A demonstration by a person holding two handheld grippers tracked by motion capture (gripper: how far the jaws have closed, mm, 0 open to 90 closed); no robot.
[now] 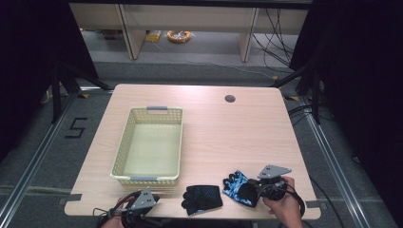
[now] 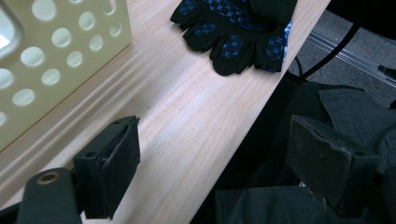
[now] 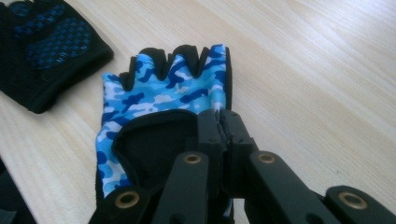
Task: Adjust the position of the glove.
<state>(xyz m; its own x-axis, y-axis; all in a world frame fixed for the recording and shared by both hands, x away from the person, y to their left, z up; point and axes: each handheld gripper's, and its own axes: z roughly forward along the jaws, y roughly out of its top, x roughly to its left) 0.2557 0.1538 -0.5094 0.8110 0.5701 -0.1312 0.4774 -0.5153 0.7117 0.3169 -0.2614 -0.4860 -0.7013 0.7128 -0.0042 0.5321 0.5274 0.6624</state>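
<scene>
Blue camouflage fingerless glove (image 3: 163,95), near the table's (image 1: 228,128) front edge: pinched by right gripper (image 3: 223,122). Left gripper (image 2: 215,154): jaws spread, at front-left edge beside the cream basket (image 1: 122,142).

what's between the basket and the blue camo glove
In the high view, the black glove lies on the table between the basket and the blue camo glove, near the front edge.

The fingerless fabric glove with a blue, white and navy camouflage back (image 3: 163,100) has black trim at its finger openings and a black cuff. The other fingerless glove, black mesh fabric (image 1: 202,198), carries a blue dotted grid pattern on its palm and fingers. The perforated plastic basket (image 1: 122,147) is pale cream-yellow with grey handles. The wooden surface (image 1: 228,133) is light beige with fine grain streaks. Each claw, right (image 3: 223,122) and left (image 2: 224,163), is matt black, with brass-coloured rivets.
</scene>
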